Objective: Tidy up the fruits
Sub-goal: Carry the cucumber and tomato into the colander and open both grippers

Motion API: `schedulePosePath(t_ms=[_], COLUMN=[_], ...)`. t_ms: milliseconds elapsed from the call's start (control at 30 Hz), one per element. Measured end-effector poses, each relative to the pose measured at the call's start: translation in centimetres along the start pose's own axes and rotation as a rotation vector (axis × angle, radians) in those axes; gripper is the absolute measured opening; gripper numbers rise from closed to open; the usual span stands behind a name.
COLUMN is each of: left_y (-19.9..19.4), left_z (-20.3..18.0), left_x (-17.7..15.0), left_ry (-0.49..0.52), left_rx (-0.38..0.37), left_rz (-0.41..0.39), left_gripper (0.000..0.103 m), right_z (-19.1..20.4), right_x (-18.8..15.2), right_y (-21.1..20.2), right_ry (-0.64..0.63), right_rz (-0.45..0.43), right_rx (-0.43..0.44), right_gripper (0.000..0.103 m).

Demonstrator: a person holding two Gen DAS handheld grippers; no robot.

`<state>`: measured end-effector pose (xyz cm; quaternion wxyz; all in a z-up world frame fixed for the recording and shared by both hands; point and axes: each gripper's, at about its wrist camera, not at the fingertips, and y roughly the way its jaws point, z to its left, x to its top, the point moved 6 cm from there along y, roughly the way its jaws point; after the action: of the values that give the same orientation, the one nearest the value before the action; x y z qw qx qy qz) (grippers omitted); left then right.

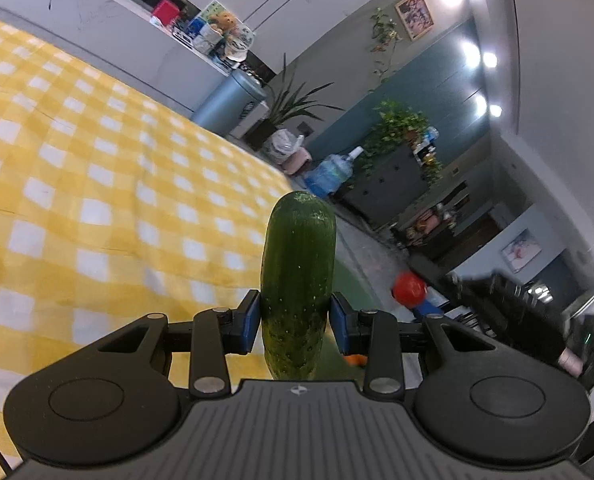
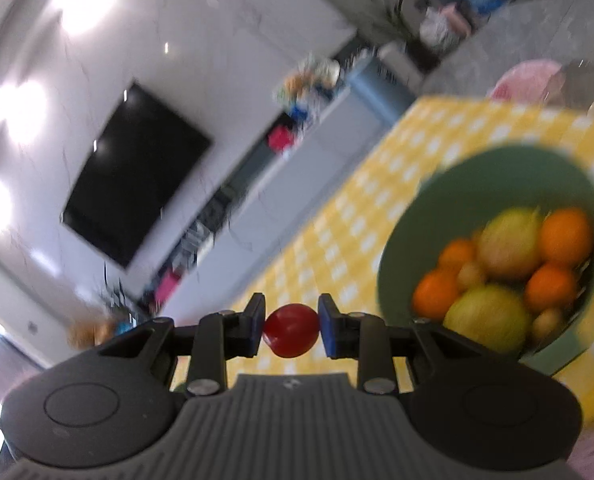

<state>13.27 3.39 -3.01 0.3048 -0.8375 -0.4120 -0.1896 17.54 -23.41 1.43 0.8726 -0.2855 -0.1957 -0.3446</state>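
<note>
My left gripper [image 1: 295, 316] is shut on a dark green cucumber [image 1: 298, 264] and holds it upright above the yellow checked tablecloth [image 1: 97, 184]. My right gripper [image 2: 291, 327] is shut on a small red tomato [image 2: 291, 330], raised over the table. That tomato also shows in the left wrist view [image 1: 409, 289], to the right of the cucumber. A green bowl [image 2: 469, 184] at the right of the right wrist view holds several oranges [image 2: 567, 236] and yellow-green fruits [image 2: 509, 242]. The right wrist view is blurred.
The table's far edge [image 1: 257, 156] drops to a room with plants, a grey bin [image 1: 229, 100] and water jugs [image 1: 331, 172]. A pink plate [image 2: 529, 76] lies beyond the bowl. A dark TV [image 2: 137, 176] hangs on the wall.
</note>
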Motion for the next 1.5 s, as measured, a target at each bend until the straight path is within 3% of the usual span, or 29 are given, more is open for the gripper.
schedulePosePath(t_ms=[100,267,433,567,667,700,733,800,1067,1200,1267,1367,1500], left_y=[0.6,3.4,7.8,11.0,12.8,13.4,13.9,15.2,19.7,21.4,21.7,21.6,21.3], left_z=[-1.7,-5.1,-6.5,-6.9,-6.8,-6.9,-7.1,-7.1,-5.6,-4.9,-4.8,-5.2,-5.0], left_x=[0.9,1.7,2.1,2.1,1.6,1.5,1.4,1.3,0.2,-0.2,-0.4,-0.5,-1.1], left_ry=[0.012,0.071,0.026,0.003,-0.01,0.001,0.013,0.011,-0.128,-0.099,-0.086,-0.045,0.0], left_rx=[-0.061,-0.084,-0.13,-0.112,-0.08,-0.067,-0.057,-0.033,0.016,0.098,0.098,0.107,0.181], left_rz=[0.006,0.014,0.059,0.071,0.046,0.031,0.026,0.03,0.036,0.022,0.003,0.044,0.109], left_gripper=[0.041,0.041,0.041,0.041,0.041,0.041,0.041,0.041,0.041,0.041,0.041,0.043,0.051], right_z=[-1.6,-5.4,-7.6,-8.8,-9.3,-9.3,-9.3,-9.4,-10.0,-10.3,-10.2,-9.9,-9.9], right_x=[1.8,3.1,2.8,2.3,1.9,1.8,1.8,1.8,1.8,1.9,2.0,1.8,1.7], right_y=[-2.7,-4.4,-3.5,-3.5,-3.6,-3.9,-4.0,-4.2,-4.5,-4.7,-4.7,-4.3,-4.3], right_ry=[0.018,0.1,0.112,0.12,0.108,0.103,0.102,0.117,0.142,0.158,0.149,0.124,0.114], right_rz=[-0.094,-0.167,-0.141,-0.086,-0.057,-0.062,-0.061,-0.061,-0.065,-0.064,-0.067,-0.053,-0.051], right_rx=[-0.047,-0.185,-0.275,-0.302,-0.345,-0.354,-0.351,-0.313,-0.296,-0.281,-0.282,-0.293,-0.298], right_gripper=[0.025,0.025,0.025,0.026,0.03,0.038,0.046,0.05,0.054,0.054,0.054,0.054,0.054])
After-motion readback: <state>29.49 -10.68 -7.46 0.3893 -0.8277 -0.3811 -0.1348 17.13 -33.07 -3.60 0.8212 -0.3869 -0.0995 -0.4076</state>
